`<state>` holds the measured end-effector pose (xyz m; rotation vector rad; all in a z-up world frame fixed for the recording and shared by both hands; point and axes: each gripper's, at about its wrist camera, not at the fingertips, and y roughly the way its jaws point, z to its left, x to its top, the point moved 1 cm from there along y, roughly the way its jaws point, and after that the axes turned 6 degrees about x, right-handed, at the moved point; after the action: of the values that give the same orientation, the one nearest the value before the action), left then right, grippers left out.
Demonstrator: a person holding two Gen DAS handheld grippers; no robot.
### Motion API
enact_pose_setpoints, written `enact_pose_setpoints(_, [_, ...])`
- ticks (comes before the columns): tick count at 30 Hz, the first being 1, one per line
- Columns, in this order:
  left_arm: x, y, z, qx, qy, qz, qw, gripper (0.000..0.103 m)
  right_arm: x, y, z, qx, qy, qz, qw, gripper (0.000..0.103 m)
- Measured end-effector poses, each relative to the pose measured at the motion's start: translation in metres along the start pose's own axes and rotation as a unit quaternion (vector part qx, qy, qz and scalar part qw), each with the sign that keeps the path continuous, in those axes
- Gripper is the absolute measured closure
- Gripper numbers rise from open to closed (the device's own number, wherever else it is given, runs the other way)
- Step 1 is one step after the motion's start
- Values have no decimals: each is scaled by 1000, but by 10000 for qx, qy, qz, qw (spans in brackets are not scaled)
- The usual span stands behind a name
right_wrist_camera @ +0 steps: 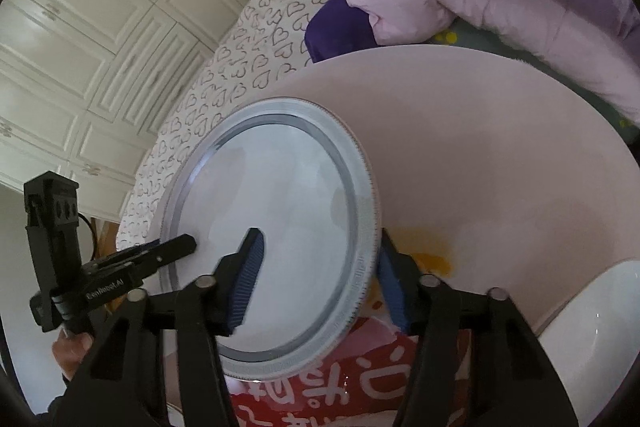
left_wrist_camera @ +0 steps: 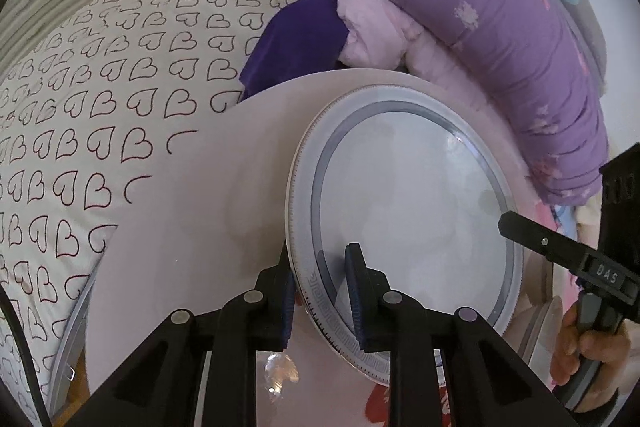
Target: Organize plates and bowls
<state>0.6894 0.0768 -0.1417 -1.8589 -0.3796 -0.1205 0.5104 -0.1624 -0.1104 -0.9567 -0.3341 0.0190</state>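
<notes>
A white plate (left_wrist_camera: 400, 195) with a grey-blue patterned rim is tilted over the round pinkish table (left_wrist_camera: 180, 207). My left gripper (left_wrist_camera: 320, 267) is shut on the plate's near-left rim, one finger above it and one below. In the right wrist view the same plate (right_wrist_camera: 280, 195) has its right rim between the fingers of my right gripper (right_wrist_camera: 320, 239). One pad hovers over the plate's face and the other sits behind the rim, with a wide gap between them. A white bowl (right_wrist_camera: 592, 327) stands at the lower right.
A red mat (right_wrist_camera: 360, 387) with white characters lies on the table under the plate. A bed with a heart-print sheet (left_wrist_camera: 100, 87) and a rolled purple quilt (left_wrist_camera: 500, 7) crowd the table's far side. White cupboards (right_wrist_camera: 80, 47) stand behind. A hand (left_wrist_camera: 588, 351) holds the right gripper.
</notes>
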Motion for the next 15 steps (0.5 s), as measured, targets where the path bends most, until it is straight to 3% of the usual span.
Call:
enact_pose_setpoints(2, [-3, -5, 4, 7, -5, -7, 10000, 84, -1, 1, -3, 16, 53, -9, 10000, 62])
enact_pose_setpoints(7, [-12, -15, 6, 56, 31, -43, 10000, 84, -7, 2, 0, -135, 56, -40, 9999, 68])
enact_pose_setpoints(11, [-17, -25, 9, 13, -3, -101, 9999, 84, -10, -4, 0, -172, 109, -182, 9996, 82])
enact_pose_setpoints(15, [-25, -41, 8, 64, 54, -283, 9996, 85, -15, -9, 4, -186, 108, -308, 9993, 84])
